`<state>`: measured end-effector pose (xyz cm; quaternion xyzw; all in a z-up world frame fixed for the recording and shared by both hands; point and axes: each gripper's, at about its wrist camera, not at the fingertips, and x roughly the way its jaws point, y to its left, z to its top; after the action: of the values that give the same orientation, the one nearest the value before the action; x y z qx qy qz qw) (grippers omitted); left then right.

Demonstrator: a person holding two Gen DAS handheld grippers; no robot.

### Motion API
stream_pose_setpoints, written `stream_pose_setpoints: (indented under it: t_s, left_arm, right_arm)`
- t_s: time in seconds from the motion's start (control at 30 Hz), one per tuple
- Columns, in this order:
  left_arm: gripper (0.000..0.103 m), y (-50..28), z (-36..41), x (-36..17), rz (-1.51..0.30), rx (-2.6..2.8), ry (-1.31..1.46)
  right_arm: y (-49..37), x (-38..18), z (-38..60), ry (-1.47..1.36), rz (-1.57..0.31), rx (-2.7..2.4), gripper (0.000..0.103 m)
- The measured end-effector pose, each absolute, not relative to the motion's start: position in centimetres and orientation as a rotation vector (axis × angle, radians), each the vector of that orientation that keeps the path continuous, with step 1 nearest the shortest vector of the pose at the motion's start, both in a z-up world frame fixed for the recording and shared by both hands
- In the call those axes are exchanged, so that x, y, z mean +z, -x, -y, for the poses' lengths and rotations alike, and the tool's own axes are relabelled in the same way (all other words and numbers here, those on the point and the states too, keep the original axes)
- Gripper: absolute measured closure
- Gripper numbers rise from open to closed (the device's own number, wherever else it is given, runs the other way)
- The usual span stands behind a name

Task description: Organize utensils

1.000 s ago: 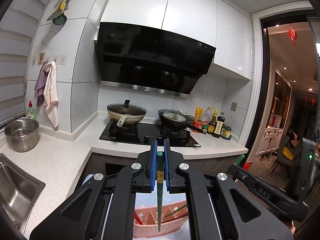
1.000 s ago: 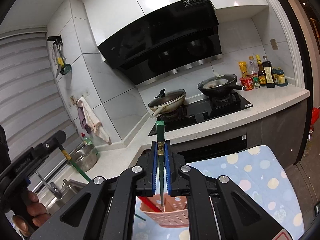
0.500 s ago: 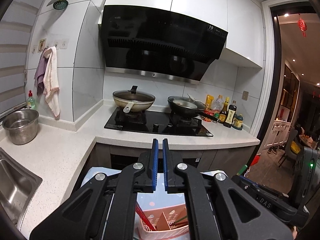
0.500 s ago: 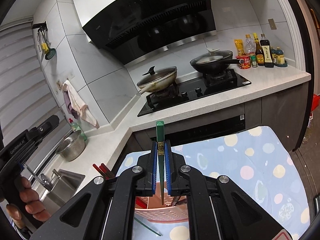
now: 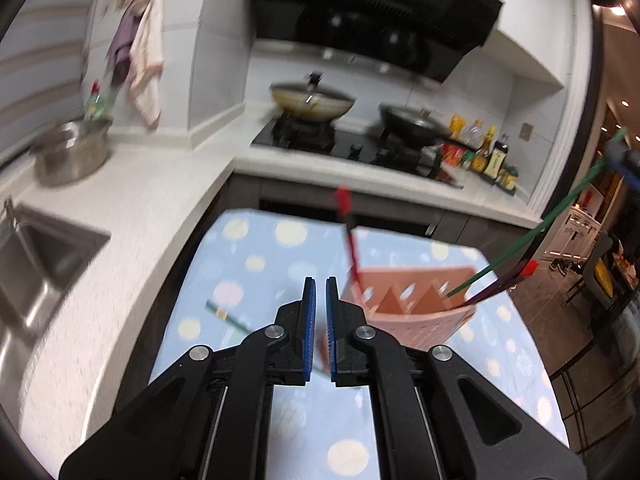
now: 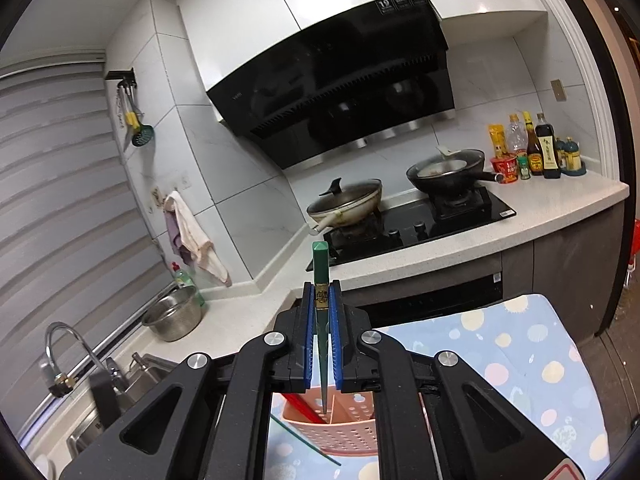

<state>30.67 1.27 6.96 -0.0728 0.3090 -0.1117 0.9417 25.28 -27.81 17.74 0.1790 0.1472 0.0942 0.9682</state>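
A pink perforated utensil basket (image 5: 416, 308) stands on the table's blue dotted cloth (image 5: 256, 256). In it lean a red chopstick (image 5: 352, 240) and a dark red one (image 5: 504, 280). My left gripper (image 5: 320, 292) hangs just left of the basket, shut, with nothing between its pads. Left of it, a green chopstick (image 5: 224, 314) lies on the cloth. My right gripper (image 6: 322, 286) is shut on another green chopstick (image 6: 320, 264), held upright, whose tip points down into the basket (image 6: 332, 428). From the left wrist view this chopstick (image 5: 540, 228) slants in from the upper right.
A white L-shaped counter (image 5: 160, 184) wraps behind the table, with a sink (image 5: 36, 264), a steel bowl (image 5: 72, 152), a hob with two pans (image 6: 420, 216) and sauce bottles (image 6: 536, 148). A black range hood (image 6: 340, 76) hangs above. A doorway opens at the right.
My left gripper let go of the green chopstick it held a second ago, then sank and tipped down toward the table beside the basket. My right gripper keeps its green chopstick over the basket.
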Motion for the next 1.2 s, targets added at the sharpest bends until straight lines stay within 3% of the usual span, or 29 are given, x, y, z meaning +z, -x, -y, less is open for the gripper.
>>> stream_pose_setpoints:
  t_s: [0.47, 0.6, 0.8, 1.2]
  left_arm:
    - [0.096, -31.3, -6.1, 0.1, -0.778, -0.120, 0.183]
    - [0.075, -33.8, -7.3, -1.3, -0.812, -0.094, 0.222]
    - [0.066, -38.4, -7.1, -3.3, -0.856, -0.077, 0.246]
    - [0.070, -46.2, -6.9, -9.4, -0.981, 0.047, 0.295]
  right_arm:
    - [-26.3, 17.7, 27.4, -0.352, -0.317, 0.160, 0.095]
    - [-27.6, 17.4, 27.0, -0.344, -0.326, 0.160, 0.095]
    - [-29.7, 16.8, 26.8, -0.337, -0.337, 0.155, 0.095]
    - [-32.8, 15.5, 26.7, -0.333, -0.358, 0.159, 0.095]
